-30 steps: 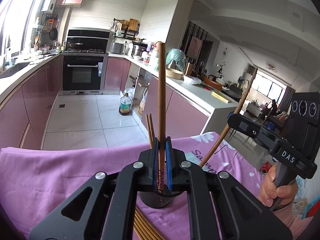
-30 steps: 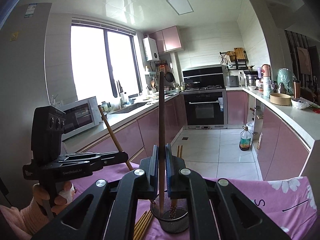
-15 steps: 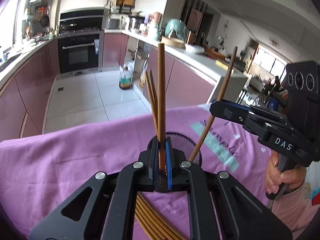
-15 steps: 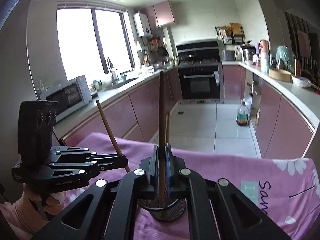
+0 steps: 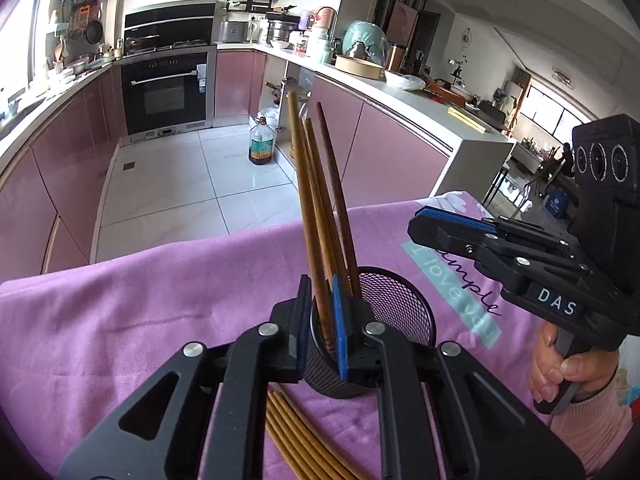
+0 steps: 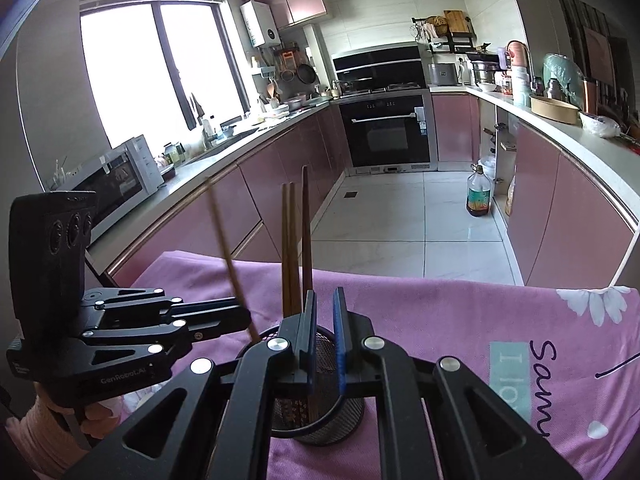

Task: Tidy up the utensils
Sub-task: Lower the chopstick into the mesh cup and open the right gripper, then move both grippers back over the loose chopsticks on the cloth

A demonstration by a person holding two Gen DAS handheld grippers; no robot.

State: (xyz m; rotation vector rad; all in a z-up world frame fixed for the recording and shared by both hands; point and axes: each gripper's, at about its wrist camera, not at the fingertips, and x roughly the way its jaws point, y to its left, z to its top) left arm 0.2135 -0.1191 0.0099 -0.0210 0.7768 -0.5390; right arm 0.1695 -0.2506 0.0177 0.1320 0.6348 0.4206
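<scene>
While both claws hover low over the purple cloth-covered table [image 5: 120, 320], the step in hand looks like dropping chopsticks into the black wire-mesh cup [image 5: 394, 308] that stands on the cloth near its middle. Seen from the left wrist, the left claw [image 5: 320, 320] has its blue-padded fingers a little apart, and a brown wooden chopstick [image 5: 306, 200] passes up between them toward twelve o'clock; whether the pads are pressing it or have just let it slip I cannot tell, though its lower end appears to sit inside the cup alongside the other upright chopsticks [image 5: 332, 200] leaning there. In the right wrist view that stick looks blurred, as though it is moving. The right claw [image 6: 324, 340] is parted with nothing between its pads, poised directly above the cup's rim, and three sticks rise from the cup just past its left finger at about eleven o'clock. Several more pale bamboo chopsticks [image 5: 296, 436] lie flat on the cloth under the left claw, at six o'clock from the cup, fanned out and touching one another. My guess is that the next move calls for letting the left stick settle, lifting both claws clear without knocking the light cup over, then going down to the loose bundle and pinching one stick away from its neighbours, which will be fiddly since they lie so close together.
</scene>
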